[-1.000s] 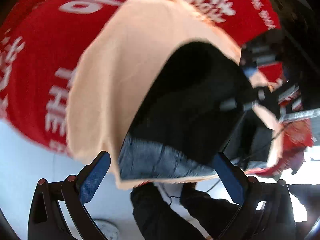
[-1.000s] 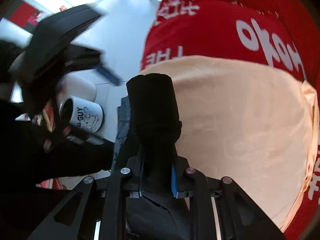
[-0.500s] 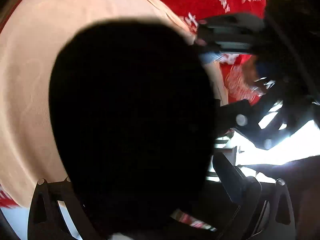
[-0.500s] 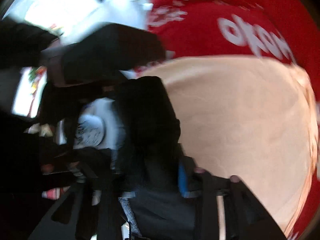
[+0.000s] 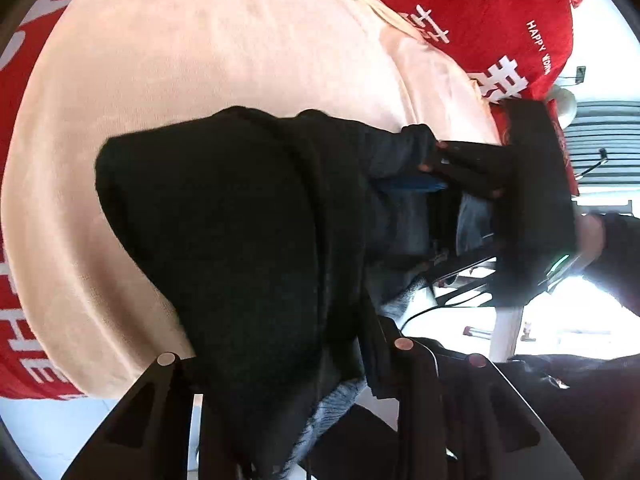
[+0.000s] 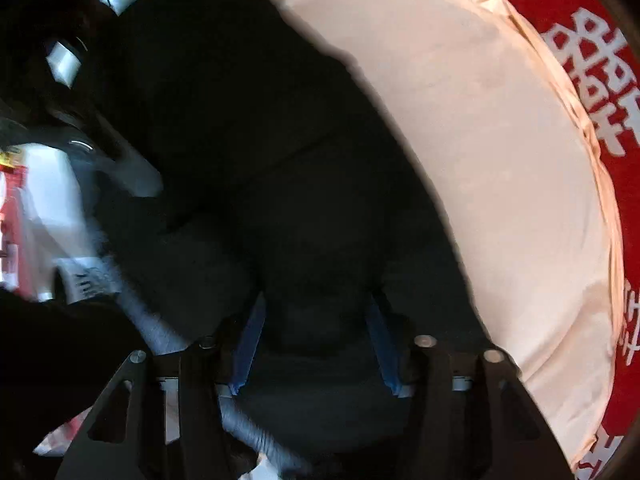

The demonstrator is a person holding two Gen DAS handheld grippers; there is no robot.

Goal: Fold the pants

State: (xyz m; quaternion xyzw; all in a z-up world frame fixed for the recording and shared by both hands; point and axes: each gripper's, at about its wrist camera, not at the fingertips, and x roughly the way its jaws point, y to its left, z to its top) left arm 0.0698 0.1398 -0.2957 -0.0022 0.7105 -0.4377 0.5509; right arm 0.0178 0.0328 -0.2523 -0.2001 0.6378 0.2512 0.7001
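Black pants (image 5: pixel 240 220) with a grey inner side lie bunched on a peach cloth (image 5: pixel 220 48) in the left wrist view. My left gripper (image 5: pixel 288 360) sits at their near end, its fingers drawn in and shut on the fabric, pads hidden under it. At the far end, the right gripper (image 5: pixel 432 176) reaches into the pants edge, one blue pad showing. In the right wrist view the pants (image 6: pixel 260 160) fill the middle. My right gripper (image 6: pixel 314 336) has its blue pads (image 6: pixel 248 340) apart, with dark cloth lying between them.
The peach cloth (image 6: pixel 500 160) lies on a red tablecloth (image 6: pixel 592 80) with white lettering. A white mug (image 6: pixel 76 280), blurred, stands at the left by the table's white edge. A person's dark sleeve (image 5: pixel 616 248) is at the right of the left wrist view.
My left gripper went from wide open to shut on the pants. The right gripper's pads, shut on the pants a second ago, have spread apart. Both cameras swung closer over the cloth.
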